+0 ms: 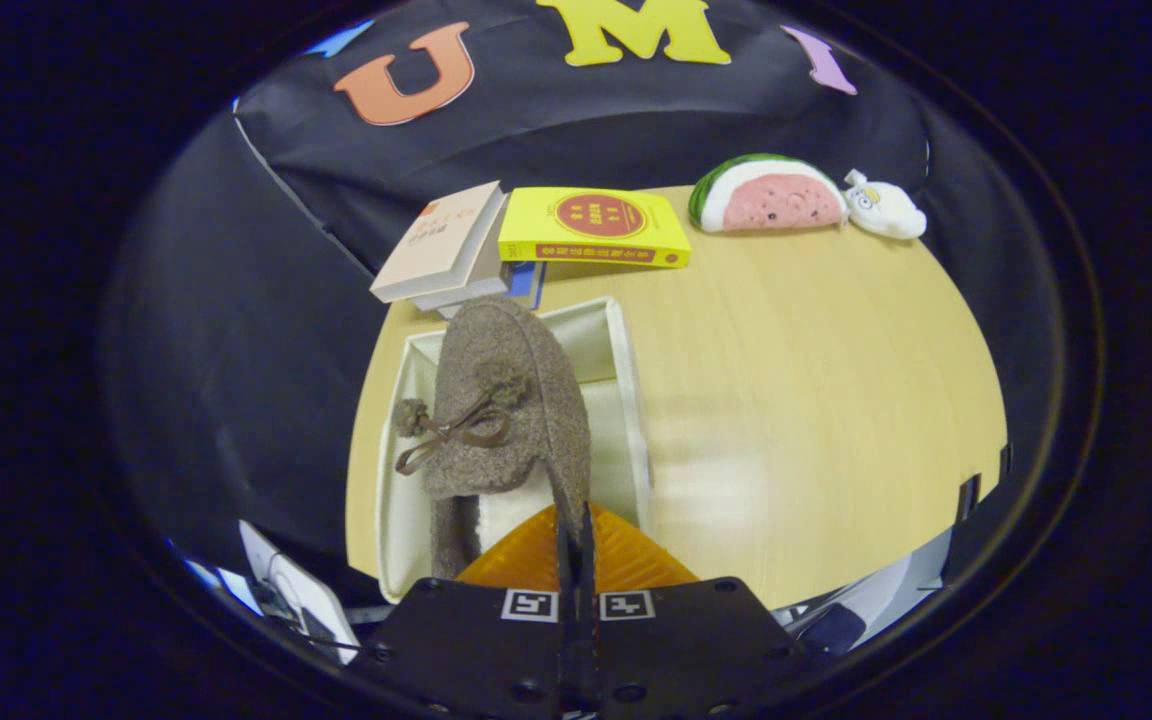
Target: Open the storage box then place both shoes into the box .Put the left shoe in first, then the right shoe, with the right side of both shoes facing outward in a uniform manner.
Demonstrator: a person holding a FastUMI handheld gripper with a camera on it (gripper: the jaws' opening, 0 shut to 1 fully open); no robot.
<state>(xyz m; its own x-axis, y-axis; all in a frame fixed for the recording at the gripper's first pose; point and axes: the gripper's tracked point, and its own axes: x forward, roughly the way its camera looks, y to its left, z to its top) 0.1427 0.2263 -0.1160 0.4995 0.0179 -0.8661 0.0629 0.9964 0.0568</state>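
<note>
One brown felt shoe [511, 400] is pinched between the closed fingers of the one gripper [576, 545], over one white storage box [626, 350]. At the desk's [816, 400] far edge lie three books [591, 228] and two plush toys [768, 195].

Jaws clamped together, pointing forward

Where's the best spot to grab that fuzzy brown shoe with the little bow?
By the thin edge of its opening, near the heel, coming from above. The gripper is shut on the brown shoe there, both fingers pinching that edge, and the shoe hangs toe-away over the open white box. The toe is wide and rounded, likely too bulky to pinch.
</note>
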